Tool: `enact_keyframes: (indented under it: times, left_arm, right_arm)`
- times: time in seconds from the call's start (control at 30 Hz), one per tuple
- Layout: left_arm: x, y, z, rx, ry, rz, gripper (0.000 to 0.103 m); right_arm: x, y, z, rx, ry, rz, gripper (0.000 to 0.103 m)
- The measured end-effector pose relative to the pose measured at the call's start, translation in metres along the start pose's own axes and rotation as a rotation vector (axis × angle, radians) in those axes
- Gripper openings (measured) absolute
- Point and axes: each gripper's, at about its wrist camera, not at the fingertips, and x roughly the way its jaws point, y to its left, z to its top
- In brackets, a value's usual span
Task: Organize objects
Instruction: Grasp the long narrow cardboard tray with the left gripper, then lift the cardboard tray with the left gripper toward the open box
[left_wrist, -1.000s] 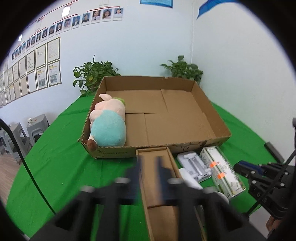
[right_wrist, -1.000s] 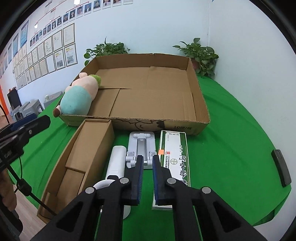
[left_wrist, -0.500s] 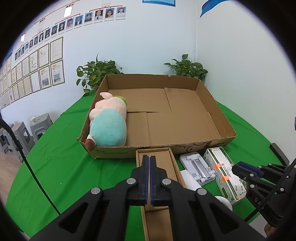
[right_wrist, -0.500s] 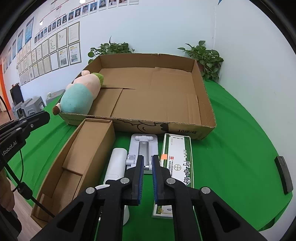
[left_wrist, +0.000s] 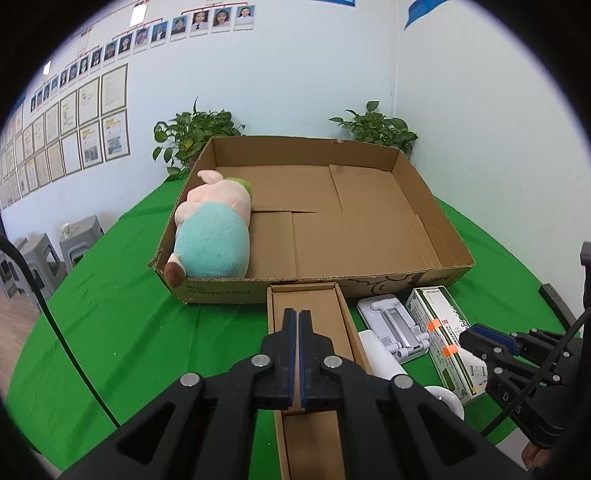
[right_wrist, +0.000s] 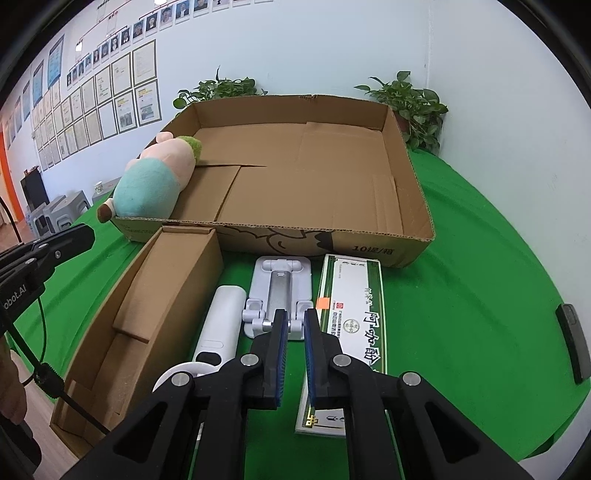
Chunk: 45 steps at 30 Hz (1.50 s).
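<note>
Green cloth (right_wrist: 461, 295) covers my table; the long green-and-white box (right_wrist: 352, 317) lies pointing at the big carton (right_wrist: 413, 184), its near end hidden behind my slightly parted right gripper (right_wrist: 294, 325). My left gripper (left_wrist: 297, 325) is pressed together, empty.

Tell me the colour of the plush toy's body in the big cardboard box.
Teal body on the plush toy, with a pale pink head; the left wrist view shows it best.
</note>
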Motion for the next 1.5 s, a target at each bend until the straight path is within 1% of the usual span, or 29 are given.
enact_keyframes:
  times: [0.03,0.07,0.1,0.13,0.17,0.2,0.23,0.27,0.3,0.33,0.37,0.47,0.57,0.67,0.77,0.83,0.93,0.97,1.0,1.07,1.13,1.2,1.27,1.33,1.37,1.4,1.43,1.47,1.5]
  left_arm:
    - [0.001,0.003,-0.001,-0.008,0.008,0.005,0.027]
    - [0.001,0.005,-0.002,-0.018,0.013,0.013,0.068]
    - [-0.001,0.010,-0.004,-0.038,0.004,0.017,0.087]
    - [-0.004,0.014,-0.006,-0.060,-0.016,0.012,0.087]
    - [-0.006,0.017,-0.008,-0.078,-0.023,0.006,0.087]
    - [-0.006,0.019,-0.009,-0.078,-0.009,0.002,0.087]
    - [-0.005,0.020,-0.010,-0.070,0.006,0.003,0.087]
    - [-0.004,0.021,-0.011,-0.060,0.020,0.004,0.087]
    - [-0.003,0.021,-0.012,-0.054,0.032,0.000,0.087]
    - [-0.003,0.022,-0.014,-0.052,0.043,-0.011,0.087]
    - [-0.002,0.022,-0.015,-0.051,0.053,-0.021,0.087]
    - [0.000,0.024,-0.020,-0.045,0.086,-0.048,0.087]
    - [0.005,0.027,-0.027,-0.043,0.136,-0.059,0.087]
    - [0.010,0.030,-0.035,-0.048,0.185,-0.080,0.087]
    - [0.012,0.029,-0.041,-0.026,0.204,-0.087,0.087]
    - [0.012,0.029,-0.044,-0.019,0.211,-0.097,0.087]
    - [0.016,0.039,-0.050,-0.070,0.244,-0.141,0.087]
    - [0.016,0.041,-0.051,-0.082,0.249,-0.149,0.087]
    - [0.016,0.043,-0.052,-0.090,0.249,-0.156,0.084]
    - [0.015,0.041,-0.054,-0.082,0.250,-0.165,0.083]
    - [0.017,0.038,-0.057,-0.061,0.256,-0.176,0.077]
    - [0.020,0.035,-0.060,-0.044,0.277,-0.191,0.065]
    - [0.022,0.035,-0.062,-0.050,0.292,-0.203,0.059]
    - [0.024,0.036,-0.065,-0.065,0.312,-0.208,0.053]
    - [0.026,0.035,-0.067,-0.066,0.327,-0.207,0.045]
    - [0.027,0.034,-0.068,-0.061,0.336,-0.207,0.039]
    - [0.026,0.034,-0.069,-0.063,0.331,-0.219,0.036]
    - [0.025,0.034,-0.069,-0.066,0.330,-0.235,0.029]
    - [0.024,0.033,-0.069,-0.064,0.329,-0.236,0.027]
  right_arm:
    - [0.001,0.001,-0.001,0.002,0.003,0.000,0.021]
    - [0.002,0.001,-0.002,0.004,0.006,0.004,0.043]
    - [0.003,0.002,-0.003,0.007,0.010,0.014,0.056]
    - [0.004,0.002,-0.004,0.013,0.011,0.035,0.075]
    - [0.003,0.002,-0.006,0.015,0.004,0.050,0.078]
    - [0.003,0.003,-0.006,0.013,0.002,0.051,0.078]
    - [0.003,0.005,-0.007,0.009,0.006,0.050,0.082]
    - [0.005,0.005,-0.008,0.010,0.014,0.053,0.090]
    - [0.006,0.006,-0.009,0.014,0.020,0.059,0.094]
    - [0.007,0.006,-0.010,0.020,0.026,0.074,0.101]
    - [0.008,0.007,-0.011,0.026,0.032,0.100,0.103]
    - [0.006,0.012,-0.017,0.011,0.042,0.139,0.103]
    - [0.002,0.018,-0.024,-0.003,0.061,0.216,0.103]
    - [-0.002,0.026,-0.029,-0.017,0.070,0.254,0.103]
    - [-0.006,0.038,-0.032,-0.020,0.086,0.331,0.103]
    - [-0.010,0.045,-0.034,-0.033,0.089,0.361,0.103]
    - [-0.015,0.053,-0.038,-0.045,0.092,0.375,0.102]
    - [-0.016,0.054,-0.041,-0.041,0.096,0.394,0.101]
    - [-0.018,0.054,-0.042,-0.037,0.095,0.403,0.101]
    - [-0.024,0.055,-0.045,-0.038,0.076,0.392,0.101]
    - [-0.028,0.056,-0.048,-0.043,0.080,0.401,0.098]
    - [-0.028,0.057,-0.050,-0.047,0.096,0.406,0.093]
    - [-0.028,0.058,-0.052,-0.047,0.105,0.388,0.091]
    - [-0.029,0.059,-0.052,-0.042,0.109,0.377,0.083]
    - [-0.030,0.059,-0.052,-0.041,0.111,0.368,0.080]
    - [-0.030,0.060,-0.052,-0.041,0.118,0.357,0.074]
    - [-0.030,0.061,-0.052,-0.039,0.129,0.347,0.068]
    - [-0.030,0.061,-0.053,-0.037,0.139,0.338,0.064]
    - [-0.030,0.061,-0.054,-0.035,0.150,0.327,0.062]
